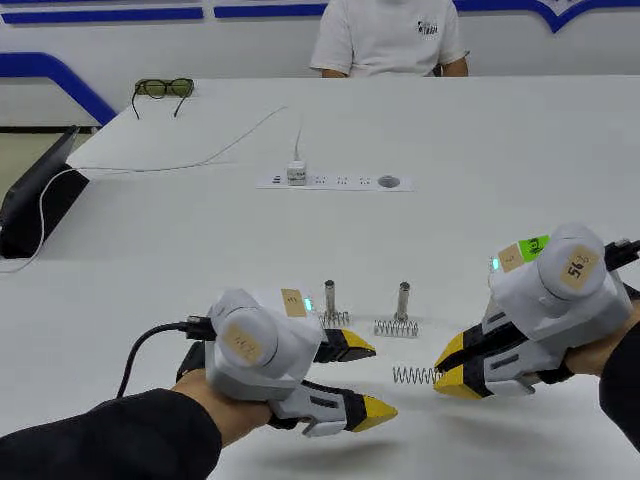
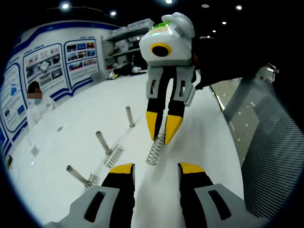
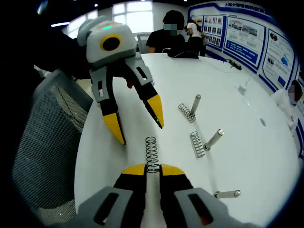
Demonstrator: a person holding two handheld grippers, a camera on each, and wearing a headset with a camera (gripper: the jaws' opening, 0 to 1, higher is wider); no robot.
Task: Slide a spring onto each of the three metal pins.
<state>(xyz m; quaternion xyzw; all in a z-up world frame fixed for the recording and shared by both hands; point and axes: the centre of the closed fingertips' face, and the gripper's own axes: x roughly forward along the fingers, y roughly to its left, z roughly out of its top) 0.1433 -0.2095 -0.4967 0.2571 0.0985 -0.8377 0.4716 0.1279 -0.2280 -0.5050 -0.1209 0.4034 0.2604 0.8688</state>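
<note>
The spring point(image 1: 415, 375) lies level in the lower middle of the head view, its right end pinched between the nearly closed jaws of your right gripper point(image 1: 448, 372). Your left gripper point(image 1: 383, 380) faces it from the left, jaws wide apart and holding nothing. Two metal pins point(image 1: 402, 298) stand upright just above them.

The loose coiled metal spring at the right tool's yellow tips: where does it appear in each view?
Head view: the loose coiled metal spring, lower right of centre, its end in the right tool.
Left gripper view: the spring, centre, under the right tool's tips.
Right gripper view: the spring, lower centre, between that tool's own tips.
Shared landmark: the grey metal pins nearby.
</note>
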